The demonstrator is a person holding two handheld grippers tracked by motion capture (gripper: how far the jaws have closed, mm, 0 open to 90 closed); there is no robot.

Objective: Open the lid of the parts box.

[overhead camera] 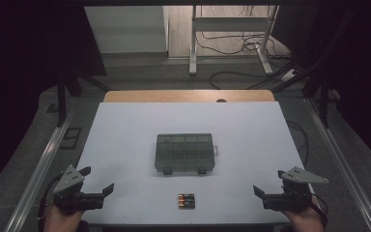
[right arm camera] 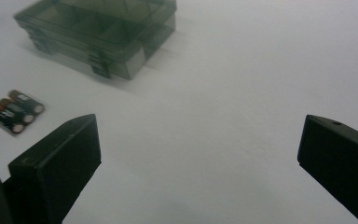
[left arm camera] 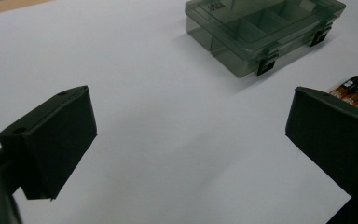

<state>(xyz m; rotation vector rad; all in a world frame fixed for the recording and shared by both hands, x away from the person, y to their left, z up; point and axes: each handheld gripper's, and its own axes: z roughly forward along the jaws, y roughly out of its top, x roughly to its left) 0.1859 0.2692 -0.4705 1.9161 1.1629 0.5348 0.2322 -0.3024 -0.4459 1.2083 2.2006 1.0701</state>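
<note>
While both grippers' jaws gape empty, smoky translucent compartment box (overhead camera: 184, 152) sits latched shut, three batteries (overhead camera: 186, 201) near.

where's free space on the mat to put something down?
Free: the white mat left of the closed box, right of it out to the mat edge, and behind it up to the wood strip. Tight: the narrow gap between the box and the batteries. Both grippers hang open at the near corners.

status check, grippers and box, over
Left gripper and right gripper both open, holding nothing, at the near table corners. Compartment box shut, mid-table. Three batteries lying together just in front of it. Nothing between.
</note>
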